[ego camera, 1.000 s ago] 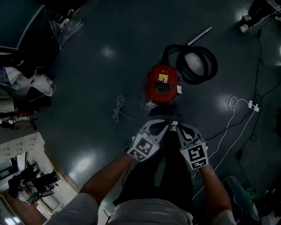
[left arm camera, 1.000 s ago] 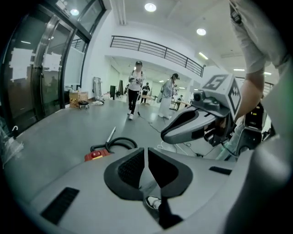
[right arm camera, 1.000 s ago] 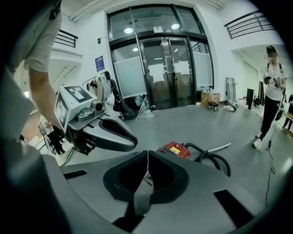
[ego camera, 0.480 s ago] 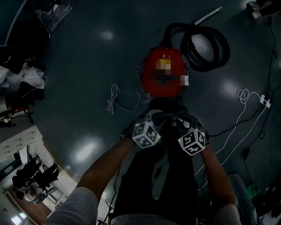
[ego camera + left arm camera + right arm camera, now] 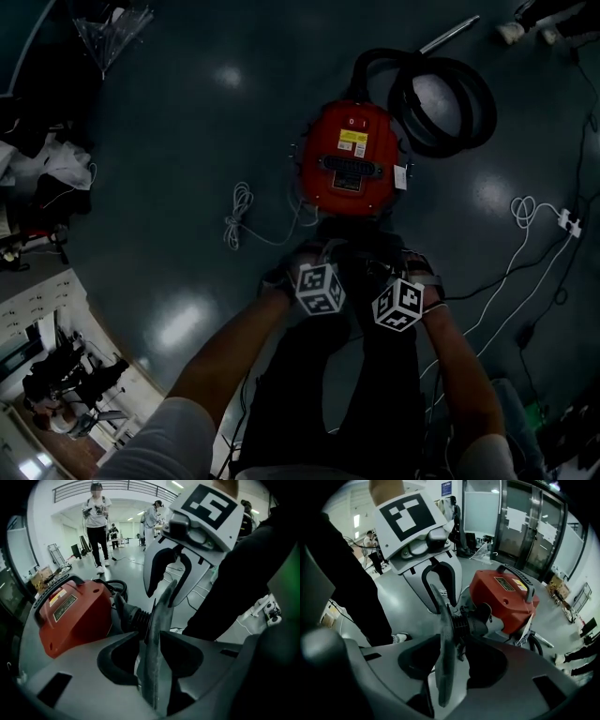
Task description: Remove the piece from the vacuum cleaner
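Opening beside the yellow-labelled vacuum cleaner (image 5: 349,169), both hand-held grippers (image 5: 151,643) (image 5: 449,645) straddle a grey disc (image 5: 162,613).

Under me a dark glossy floor (image 5: 187,141) shows bright light spots; white cables (image 5: 517,206) trail at right. Tall glass doors (image 5: 534,522) fill the right gripper view's upper right.

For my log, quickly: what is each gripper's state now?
Left gripper: jaws opening, flat grey piece between them.
Right gripper: jaws opening, same piece between them.
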`<state>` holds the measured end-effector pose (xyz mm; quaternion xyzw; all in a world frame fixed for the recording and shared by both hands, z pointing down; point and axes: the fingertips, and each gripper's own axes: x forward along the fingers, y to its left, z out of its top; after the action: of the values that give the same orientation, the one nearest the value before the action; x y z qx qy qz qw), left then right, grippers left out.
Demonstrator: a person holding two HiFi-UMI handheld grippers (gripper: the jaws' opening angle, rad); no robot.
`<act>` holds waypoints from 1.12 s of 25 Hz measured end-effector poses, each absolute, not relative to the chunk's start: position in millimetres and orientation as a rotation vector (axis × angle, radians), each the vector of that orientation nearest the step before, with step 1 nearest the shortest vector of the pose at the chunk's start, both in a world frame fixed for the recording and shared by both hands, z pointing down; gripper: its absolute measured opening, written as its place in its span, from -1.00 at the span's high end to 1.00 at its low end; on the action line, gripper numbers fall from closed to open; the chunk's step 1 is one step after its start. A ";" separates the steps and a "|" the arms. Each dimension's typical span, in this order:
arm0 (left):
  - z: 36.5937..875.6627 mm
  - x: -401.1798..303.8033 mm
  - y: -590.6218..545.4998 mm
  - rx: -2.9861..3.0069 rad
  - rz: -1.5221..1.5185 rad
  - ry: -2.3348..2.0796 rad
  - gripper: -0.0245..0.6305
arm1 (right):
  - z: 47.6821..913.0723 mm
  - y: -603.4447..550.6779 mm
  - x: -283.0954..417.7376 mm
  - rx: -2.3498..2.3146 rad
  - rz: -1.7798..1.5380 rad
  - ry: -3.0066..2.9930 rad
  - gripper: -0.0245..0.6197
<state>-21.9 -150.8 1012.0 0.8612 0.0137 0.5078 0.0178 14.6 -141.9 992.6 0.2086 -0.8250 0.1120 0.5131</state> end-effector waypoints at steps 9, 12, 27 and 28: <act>1035.3 -17.2 -152.4 2.700 1.666 0.118 0.74 | 1020.9 -146.0 13.5 0.425 0.094 -1.899 0.65; 1033.5 -17.9 -149.1 2.702 1.653 0.145 0.79 | 1020.0 -141.6 12.4 0.406 0.116 -1.903 0.76; 1030.9 -24.5 -117.3 2.650 1.632 0.229 0.80 | 1015.9 -110.3 5.2 0.389 0.228 -1.910 0.79; 1027.8 -24.0 -115.5 2.653 1.627 0.227 0.80 | 1013.1 -108.1 5.2 0.394 0.235 -1.911 0.79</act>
<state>-24.0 -115.5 1027.8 0.8502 0.0728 0.5213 0.0105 5.2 -108.1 1013.1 0.1670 -0.8090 0.0993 0.5548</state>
